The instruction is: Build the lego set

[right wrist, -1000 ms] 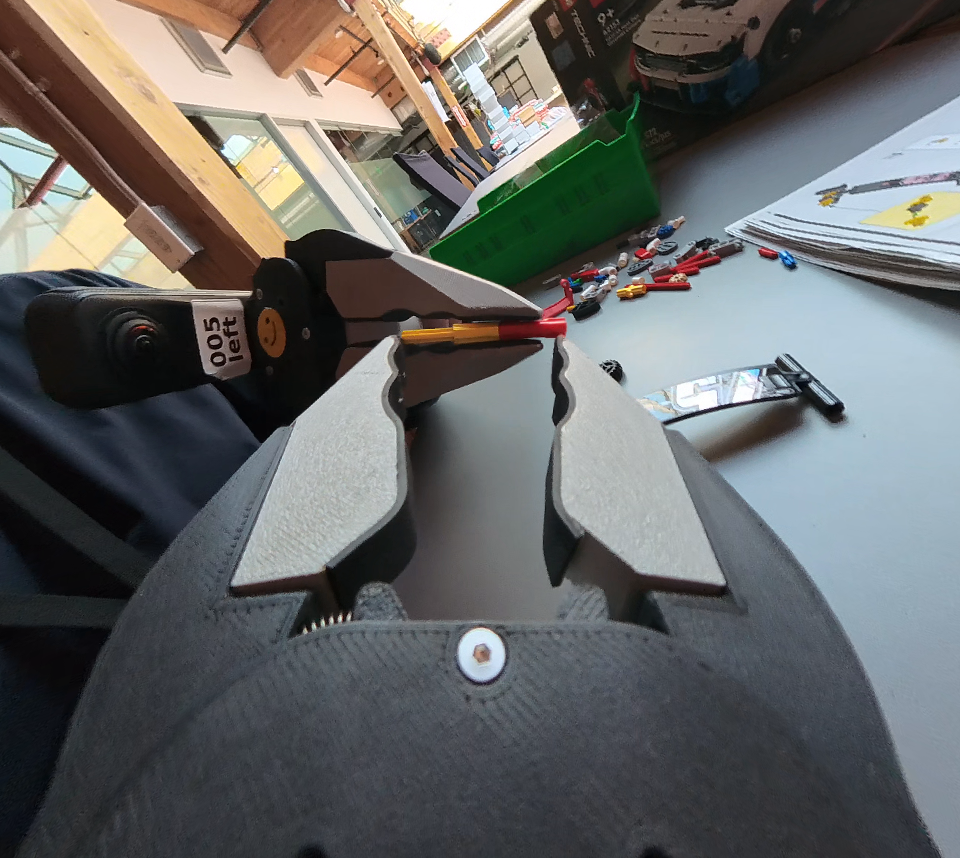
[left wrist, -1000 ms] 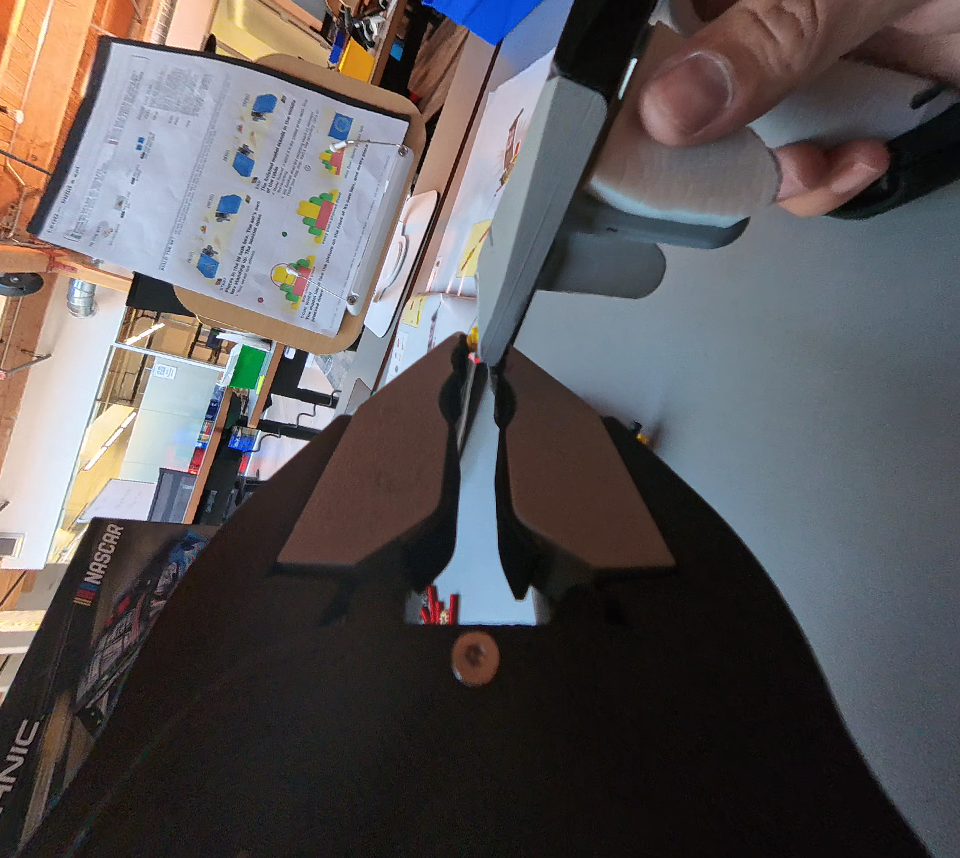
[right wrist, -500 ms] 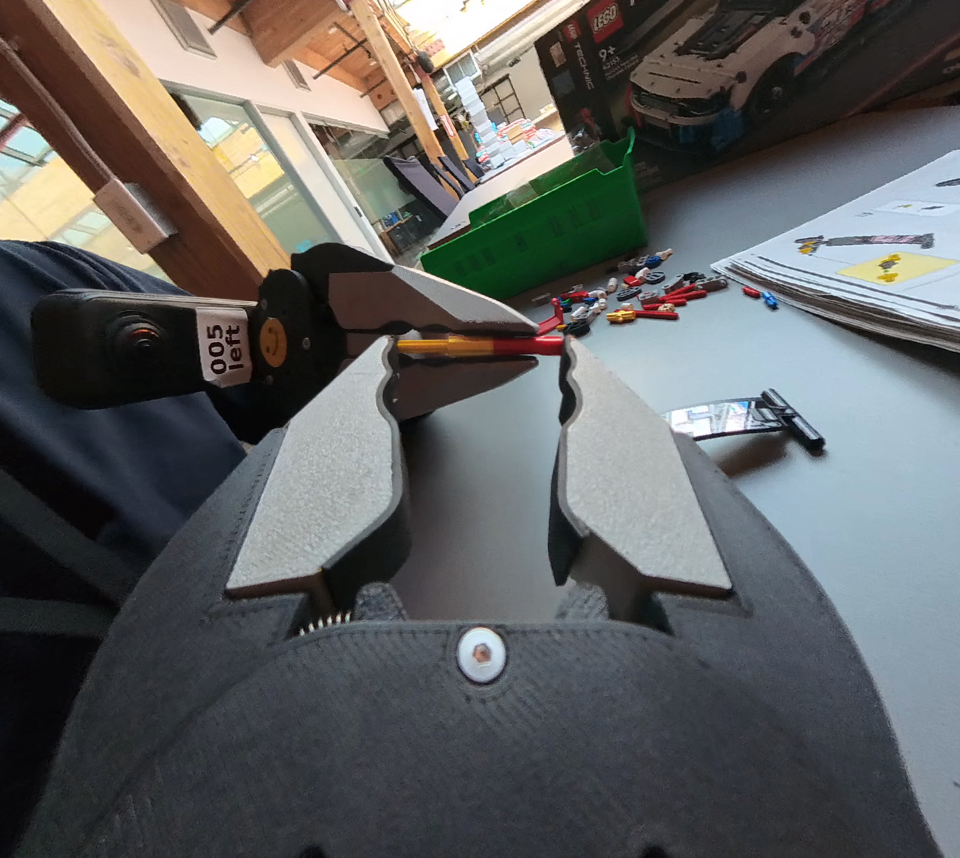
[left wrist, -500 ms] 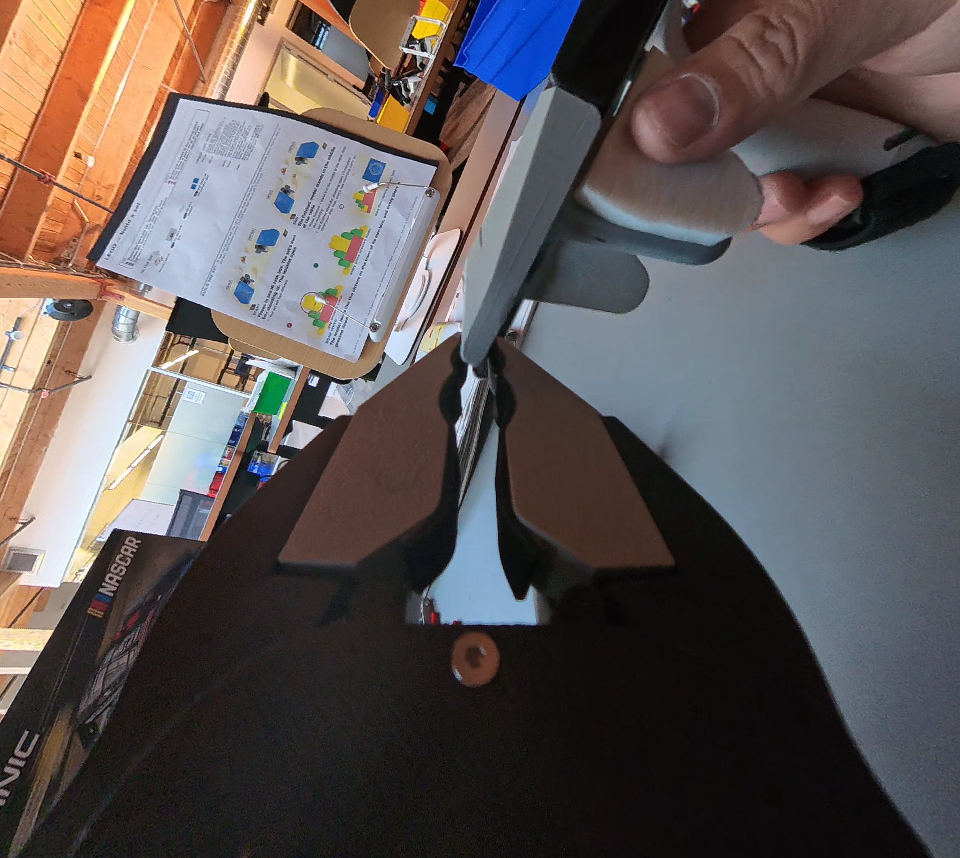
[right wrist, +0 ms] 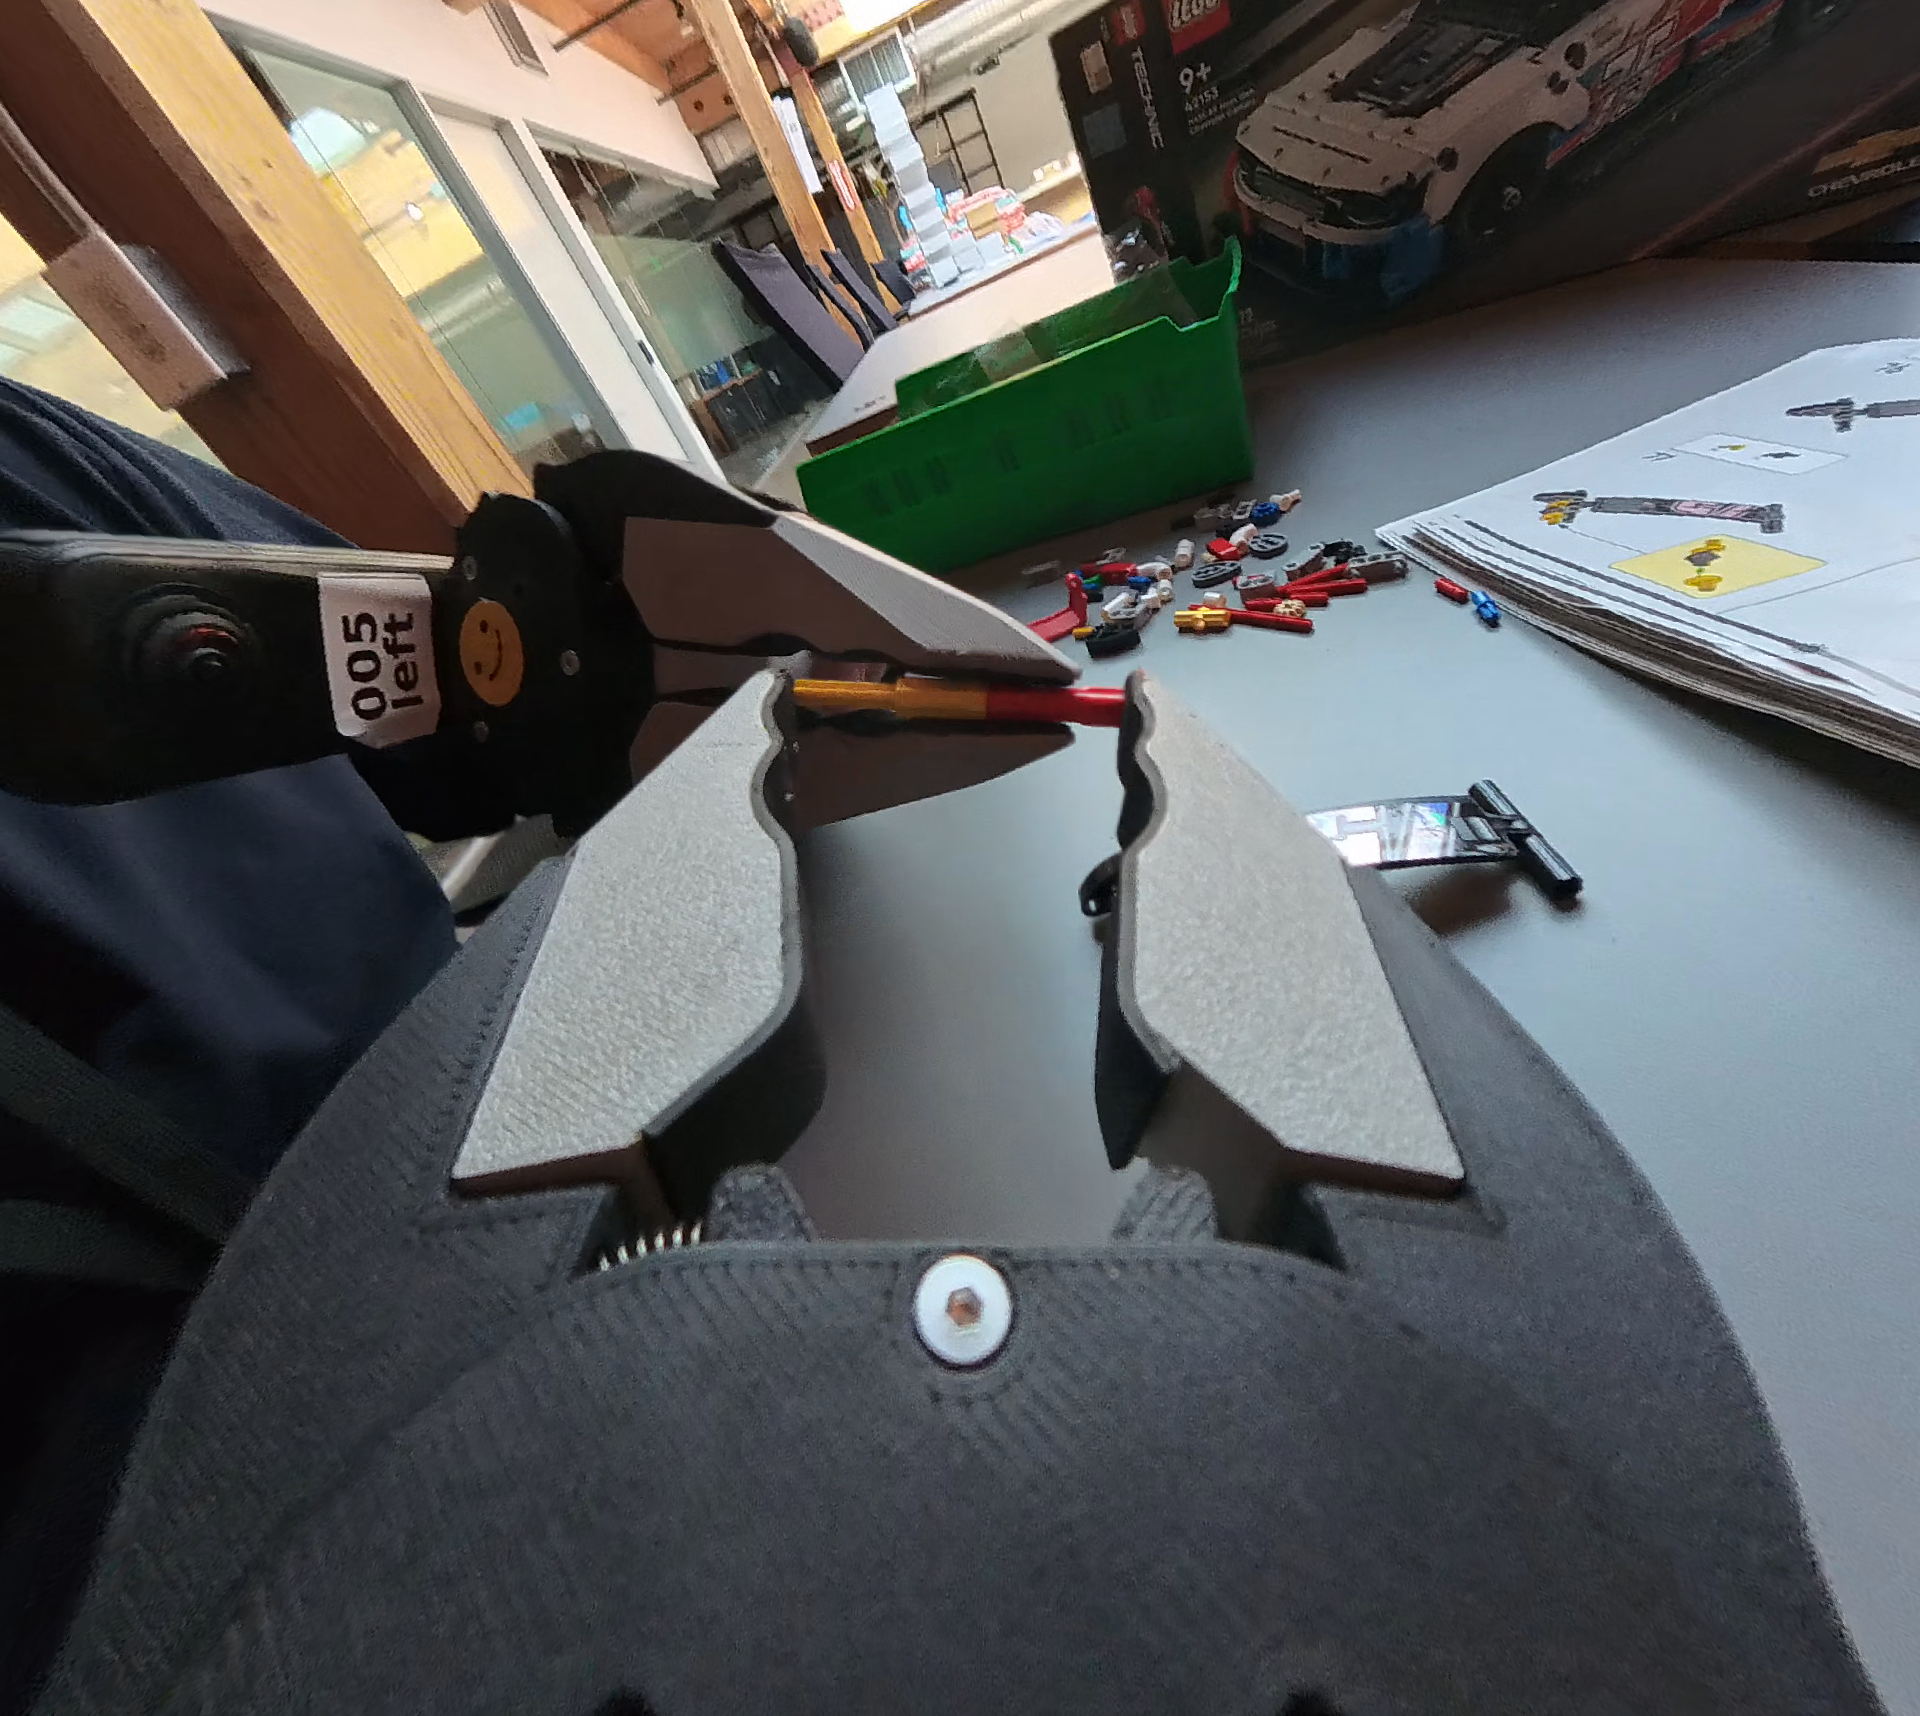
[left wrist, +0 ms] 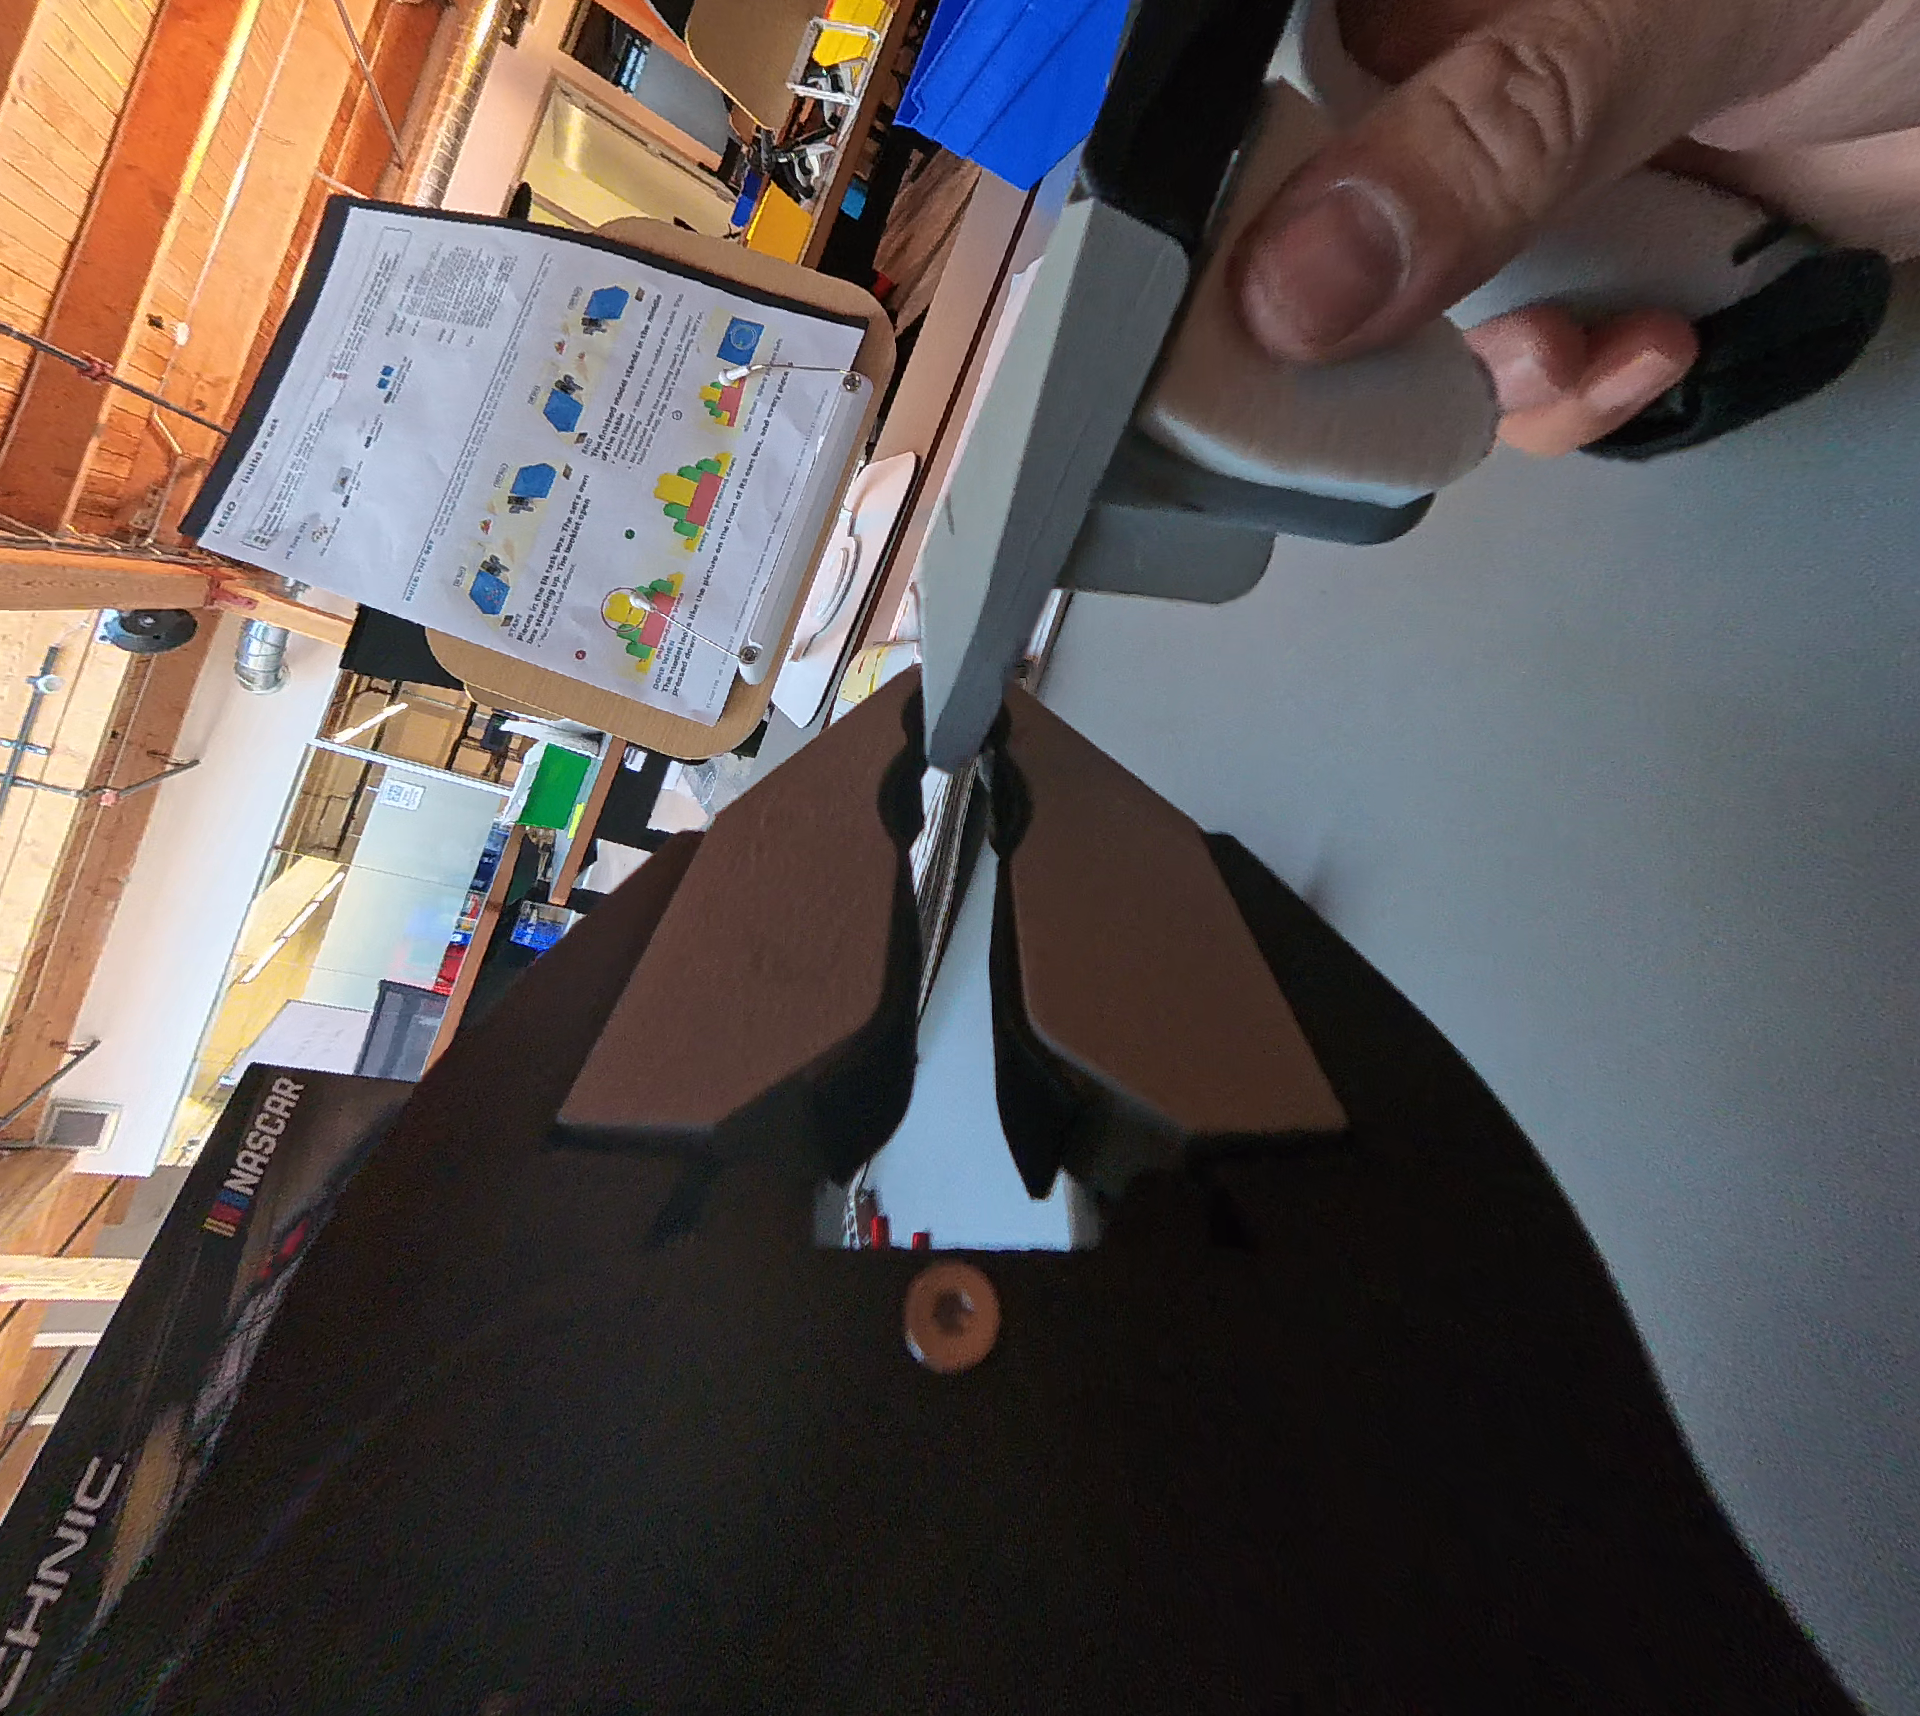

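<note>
In the right wrist view my left gripper (right wrist: 1070, 702) comes in from the left, shut on a thin rod (right wrist: 966, 702) that is yellow at one end and red at the other. My right gripper (right wrist: 956, 685) is open. Its two fingertips stand to either side of the rod, and the red end reaches the right fingertip (right wrist: 1143, 700). In the left wrist view my left gripper (left wrist: 956, 736) has its brown fingers nearly together. A grey finger of the right gripper (left wrist: 1039, 440) crosses in front of the tips and hides the rod. A hand (left wrist: 1507, 108) holds the right gripper.
On the grey table (right wrist: 1558, 1095) lie a heap of small loose parts (right wrist: 1226, 586), a green bin (right wrist: 1039, 461), an open instruction booklet (right wrist: 1714, 544), a black strip piece (right wrist: 1444, 835) and a large toy-car box (right wrist: 1507, 56). A clipboard with a printed sheet (left wrist: 540, 461) stands behind. Left and right tips are no more than a few centimetres apart.
My right gripper's jaws have opened a little wider around the rod. My left gripper has kept its hold on the rod. Both grippers have shifted slightly.
</note>
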### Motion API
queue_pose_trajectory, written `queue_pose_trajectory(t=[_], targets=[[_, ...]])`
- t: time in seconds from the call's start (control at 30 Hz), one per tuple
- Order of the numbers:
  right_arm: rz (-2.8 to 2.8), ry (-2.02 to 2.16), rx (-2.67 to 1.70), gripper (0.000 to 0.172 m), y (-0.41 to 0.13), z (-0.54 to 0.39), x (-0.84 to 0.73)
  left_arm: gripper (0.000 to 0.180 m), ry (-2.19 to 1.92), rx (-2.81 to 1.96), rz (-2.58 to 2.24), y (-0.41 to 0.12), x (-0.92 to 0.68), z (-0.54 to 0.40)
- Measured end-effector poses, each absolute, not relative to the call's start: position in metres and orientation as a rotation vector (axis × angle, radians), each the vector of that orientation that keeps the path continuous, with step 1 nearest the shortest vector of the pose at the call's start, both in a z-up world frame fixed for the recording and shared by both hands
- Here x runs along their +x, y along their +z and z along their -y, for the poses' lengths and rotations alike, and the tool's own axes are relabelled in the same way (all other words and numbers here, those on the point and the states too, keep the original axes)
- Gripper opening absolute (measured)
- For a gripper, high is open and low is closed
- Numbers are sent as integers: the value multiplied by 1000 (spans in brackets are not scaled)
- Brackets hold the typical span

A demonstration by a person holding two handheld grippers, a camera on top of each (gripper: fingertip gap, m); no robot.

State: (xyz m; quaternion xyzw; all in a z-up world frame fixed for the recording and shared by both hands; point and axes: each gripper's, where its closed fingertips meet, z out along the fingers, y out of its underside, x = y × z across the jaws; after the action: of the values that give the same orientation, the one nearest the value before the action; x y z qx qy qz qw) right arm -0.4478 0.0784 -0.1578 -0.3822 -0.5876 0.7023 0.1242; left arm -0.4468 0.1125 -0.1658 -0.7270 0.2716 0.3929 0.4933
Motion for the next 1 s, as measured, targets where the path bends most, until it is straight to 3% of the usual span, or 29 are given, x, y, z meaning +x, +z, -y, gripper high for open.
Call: queue_pose_trajectory(t=[0.3, 0.5, 0.67, 0.83, 1.0], targets=[[1774, 1932, -1099, 54, -161, -78, -442, 4, 918, -1755, -667, -165, -440, -111], [1707, 2148, -1100, 55, -151, -77, -442, 5, 777, -1720, -611, -158, -441, -110], [1654, 2059, -1062, 58, -149, -90, -444, 5, 295, -1777, -478, -159, -438, -107], [1677, 2064, -1049, 46, -150, -96, -441, 4, -266, -1751, -325, -158, -430, -102], [1832, 1790, -922, 30, -162, -87, -437, 4, -461, -1697, -261, -154, -427, -99]])
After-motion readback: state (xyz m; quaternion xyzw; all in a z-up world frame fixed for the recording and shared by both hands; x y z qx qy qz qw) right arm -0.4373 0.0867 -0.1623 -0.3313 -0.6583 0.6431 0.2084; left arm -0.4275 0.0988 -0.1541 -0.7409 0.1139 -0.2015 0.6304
